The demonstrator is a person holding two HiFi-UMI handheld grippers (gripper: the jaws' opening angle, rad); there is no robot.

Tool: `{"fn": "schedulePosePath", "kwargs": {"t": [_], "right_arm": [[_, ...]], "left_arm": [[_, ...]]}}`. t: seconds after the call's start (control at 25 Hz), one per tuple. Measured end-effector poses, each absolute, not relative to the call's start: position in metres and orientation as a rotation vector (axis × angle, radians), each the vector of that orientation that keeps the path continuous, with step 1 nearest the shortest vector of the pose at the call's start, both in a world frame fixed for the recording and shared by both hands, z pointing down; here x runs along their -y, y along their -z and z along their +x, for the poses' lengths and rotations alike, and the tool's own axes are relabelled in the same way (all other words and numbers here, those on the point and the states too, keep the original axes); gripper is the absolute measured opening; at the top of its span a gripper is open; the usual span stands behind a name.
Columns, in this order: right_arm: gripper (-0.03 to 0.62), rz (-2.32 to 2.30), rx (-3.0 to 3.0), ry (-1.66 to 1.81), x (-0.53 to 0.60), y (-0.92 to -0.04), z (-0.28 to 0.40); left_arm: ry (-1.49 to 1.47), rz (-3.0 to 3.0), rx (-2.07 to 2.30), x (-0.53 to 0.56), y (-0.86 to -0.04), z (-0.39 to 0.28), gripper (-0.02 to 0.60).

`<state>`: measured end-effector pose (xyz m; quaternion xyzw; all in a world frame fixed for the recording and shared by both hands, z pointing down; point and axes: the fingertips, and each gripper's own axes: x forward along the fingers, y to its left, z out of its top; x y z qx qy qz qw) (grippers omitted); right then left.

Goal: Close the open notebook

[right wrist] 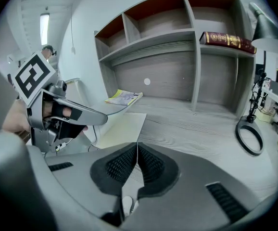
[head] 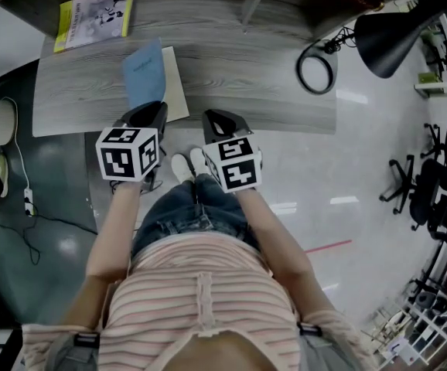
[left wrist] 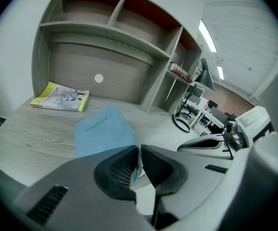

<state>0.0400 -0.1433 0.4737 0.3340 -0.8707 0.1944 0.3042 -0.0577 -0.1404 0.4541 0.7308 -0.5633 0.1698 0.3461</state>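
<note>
The notebook (head: 152,79) lies near the front edge of the tabletop (head: 239,68), straight ahead of the person, and it is only partly shut. Its blue cover (left wrist: 103,129) stands raised at a slant above the cream page (head: 178,91), which lies flat. The cover is up because the left tool (left wrist: 139,154) pinches it by its near edge, with the dark pads pressed onto the thin board and nothing else between them. Gripping at the edge rather than close to the spine gives the most leverage for swinging the cover over, and so light a sheet needs only a narrow bite. The left tool slopes down toward the tabletop, which suits carrying the cover across and lowering it onto the page.

The right tool (right wrist: 137,150) is pressed together with nothing in it. It hovers at the front edge of the tabletop just beside the left one, with the cream page ahead of it. It seems parked there to stay clear of the cover's swing, perhaps ready to steady the pages. From these angles it is hard to tell whether any loose leaves rise with the cover.

The yellow booklet (head: 96,18) sits well apart at the back corner, so nothing lies in the cover's way. What seems left is to lay the cover flat and release it.
</note>
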Motion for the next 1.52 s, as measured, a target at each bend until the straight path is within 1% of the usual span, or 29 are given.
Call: {"fn": "schedulePosePath", "kwargs": {"t": [0.44, 1.52], "right_arm": [[0.018, 0.933, 2.267, -0.543, 0.142, -0.480, 0.052], [0.018, 0.865, 2.154, -0.647, 0.144, -0.517, 0.052]], "left_arm": [[-0.535, 1.900, 1.406, 0.146, -0.477, -0.043, 0.038], [-0.673, 1.871, 1.353, 0.157, -0.520, -0.022, 0.044]]}}
